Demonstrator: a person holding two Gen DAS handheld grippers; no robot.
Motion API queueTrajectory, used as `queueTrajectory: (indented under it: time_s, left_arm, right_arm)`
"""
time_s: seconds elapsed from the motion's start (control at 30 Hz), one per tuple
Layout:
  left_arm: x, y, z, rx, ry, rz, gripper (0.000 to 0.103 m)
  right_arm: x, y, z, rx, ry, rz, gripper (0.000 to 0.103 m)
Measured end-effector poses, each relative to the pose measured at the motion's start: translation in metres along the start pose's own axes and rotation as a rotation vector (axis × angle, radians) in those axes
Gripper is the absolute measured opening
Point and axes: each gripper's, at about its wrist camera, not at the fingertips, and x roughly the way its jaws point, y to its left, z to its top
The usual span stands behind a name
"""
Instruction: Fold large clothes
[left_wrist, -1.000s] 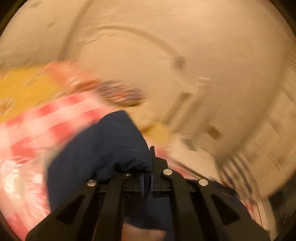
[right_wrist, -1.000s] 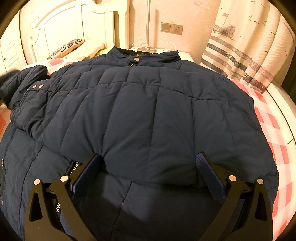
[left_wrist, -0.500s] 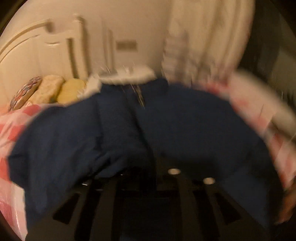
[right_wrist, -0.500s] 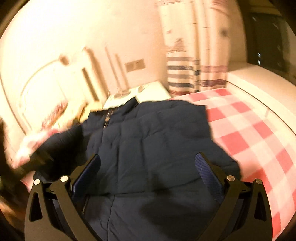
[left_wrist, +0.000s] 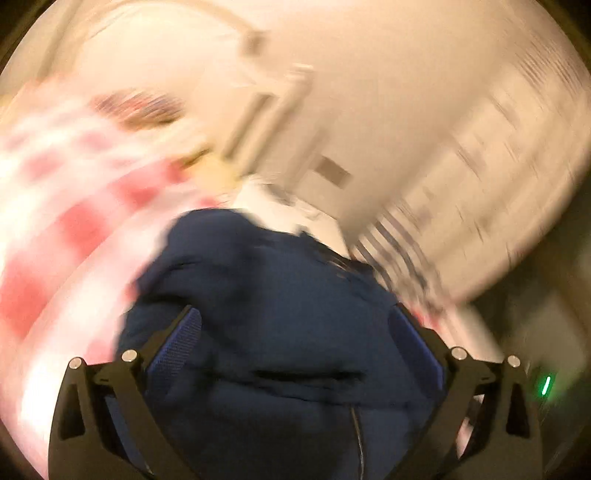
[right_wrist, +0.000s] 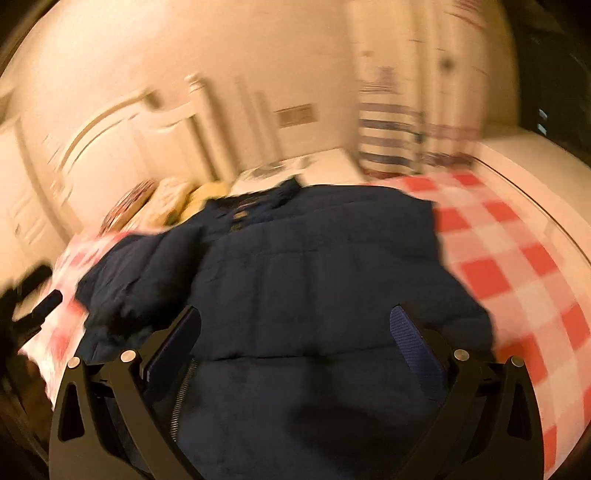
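A navy quilted jacket (right_wrist: 314, 258) lies spread on a bed with a red-and-white checked cover (right_wrist: 517, 266). A folded sleeve (right_wrist: 136, 280) rests on the jacket's left side. My right gripper (right_wrist: 295, 332) hangs open above the jacket's near hem, its pads clear of the cloth. In the blurred left wrist view the jacket (left_wrist: 280, 302) bulges under my left gripper (left_wrist: 295, 336), whose jaws are opening wide; the fabric lies between and below the fingers, and neither pad presses on it.
Several cushions (right_wrist: 173, 199) lie by the white headboard (right_wrist: 122, 140). A white nightstand (right_wrist: 306, 170) stands behind the jacket's collar, with a striped curtain (right_wrist: 388, 129) to its right. A dark shape (right_wrist: 33, 295) shows at the bed's left edge.
My left gripper, earlier shut on navy fabric, has let go and spread wide while swinging quickly. My right gripper stayed open and pulled back upward, so more of the bed shows.
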Motion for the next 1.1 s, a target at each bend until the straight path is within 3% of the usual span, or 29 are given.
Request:
queueTrajectory:
  time_s: [0.1,0.27,0.3,0.37,0.47,0.57,0.67,0.7,0.73,0.8,0.9,1.03,1.1]
  left_arm:
    - [-0.002,0.007,-0.009,0.013,0.017,0.054,0.083]
    - [0.009,-0.023,-0.058,0.139,0.103,0.048,0.071]
    - [0.011,-0.028,-0.069,0.175,0.114,0.069,0.057]
    - [0.015,-0.032,-0.075,0.225,0.112,0.142,0.054]
    - [0.018,-0.007,-0.074,0.119,0.180,0.093,0.054]
    - [0.014,-0.005,-0.082,0.152,0.174,0.115,0.058]
    - [0.016,-0.017,-0.093,0.242,0.179,0.078,0.065]
    - [0.016,-0.024,-0.096,0.284,0.170,0.080,0.072]
    - [0.016,-0.028,-0.098,0.306,0.167,0.075,0.076]
    - [0.017,-0.031,-0.102,0.336,0.165,0.077,0.086]
    - [0.024,-0.023,-0.103,0.306,0.192,0.089,0.088]
    - [0.033,-0.018,-0.103,0.292,0.228,0.104,0.091]
    - [0.036,-0.023,-0.105,0.316,0.236,0.115,0.096]
  right_arm:
    - [0.010,0.046,-0.001,-0.178,0.003,0.012,0.098]
    - [0.041,0.126,-0.005,-0.540,-0.004,-0.006,0.097]
    - [0.047,0.138,-0.004,-0.594,-0.004,0.000,0.097]
    - [0.062,0.158,-0.002,-0.709,0.020,0.016,0.096]
    - [0.085,0.181,-0.012,-0.908,0.079,0.067,0.093]
    - [0.093,0.191,-0.008,-0.954,0.074,0.075,0.093]
    - [0.094,0.201,0.001,-0.951,0.031,0.079,0.089]
    - [0.095,0.202,0.004,-0.941,0.028,0.081,0.066]
    - [0.096,0.201,0.008,-0.905,0.038,0.098,0.049]
    - [0.089,0.191,0.022,-0.762,0.026,0.141,0.030]
    - [0.075,0.131,0.057,-0.387,-0.018,0.222,0.024]
    - [0.058,0.002,0.069,0.206,-0.050,0.276,0.024]
    - [0.063,-0.033,0.062,0.301,0.008,0.248,0.025]
